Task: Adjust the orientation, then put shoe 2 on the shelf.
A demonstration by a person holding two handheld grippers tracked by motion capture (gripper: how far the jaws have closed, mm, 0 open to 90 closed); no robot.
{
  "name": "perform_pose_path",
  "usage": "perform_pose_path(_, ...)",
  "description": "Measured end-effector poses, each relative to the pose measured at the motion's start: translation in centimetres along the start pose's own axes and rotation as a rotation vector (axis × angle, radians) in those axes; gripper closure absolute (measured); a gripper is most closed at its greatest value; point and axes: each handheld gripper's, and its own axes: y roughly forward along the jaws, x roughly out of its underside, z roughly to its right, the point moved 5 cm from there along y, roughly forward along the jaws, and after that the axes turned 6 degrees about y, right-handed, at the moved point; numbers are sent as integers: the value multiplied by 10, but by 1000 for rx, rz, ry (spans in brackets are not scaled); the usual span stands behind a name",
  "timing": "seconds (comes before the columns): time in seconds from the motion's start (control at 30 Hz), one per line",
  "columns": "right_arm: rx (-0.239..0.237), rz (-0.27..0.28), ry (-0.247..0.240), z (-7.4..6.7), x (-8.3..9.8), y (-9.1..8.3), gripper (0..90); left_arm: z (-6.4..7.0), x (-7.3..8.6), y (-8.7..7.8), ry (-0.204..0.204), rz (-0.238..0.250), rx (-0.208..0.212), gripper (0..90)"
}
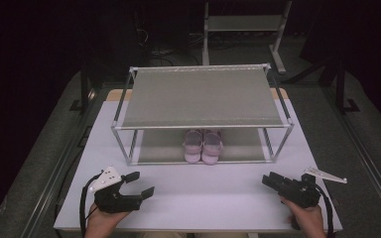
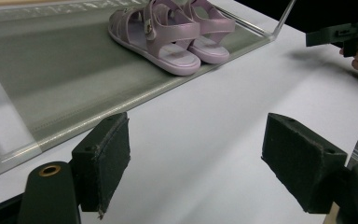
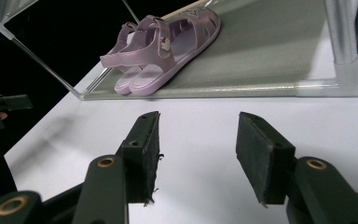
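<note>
A pair of pink sandals [image 1: 203, 146] stands side by side on the lower shelf of a two-tier rack [image 1: 198, 97], close to that shelf's front edge and a little right of its middle, the two shoes touching each other. The rack sits across the far half of the white desk [image 1: 203, 198], its front rail running parallel to the desk's near edge. The left gripper [image 1: 138, 184] rests near the desk's near-left corner, held from below by a hand, and its fingers [image 2: 103, 161] stand wide apart with only bare desk between them; in the left gripper view the sandals lie ahead on the grey shelf cloth, well apart from the pads. The right gripper [image 1: 270, 179] is near the desk's near-right corner, pointing inward toward the rack, held by the other hand [image 1: 305, 214]. Its fingers [image 3: 145, 154] are parted about halfway, with nothing between them, and they touch neither the sandals nor the rack. In the right gripper view the sandals sit beyond the rack's front rail, well apart from the pads.
</note>
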Motion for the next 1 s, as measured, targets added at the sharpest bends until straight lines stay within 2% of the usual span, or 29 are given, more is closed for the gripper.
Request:
perform_pose_path(0.43, 8, 24, 15, 6, 0, -13, 481, -3, 0, 2, -3, 2, 11, 228)
perform_pose_path(0.77, 7, 35, -1, 9, -1, -23, 471, -1, 0, 1, 0, 4, 6, 228)
perform_pose_path(1.0, 5, 57, 5, 10, 0, -26, 443, -5, 0, 1, -7, 5, 5, 228)
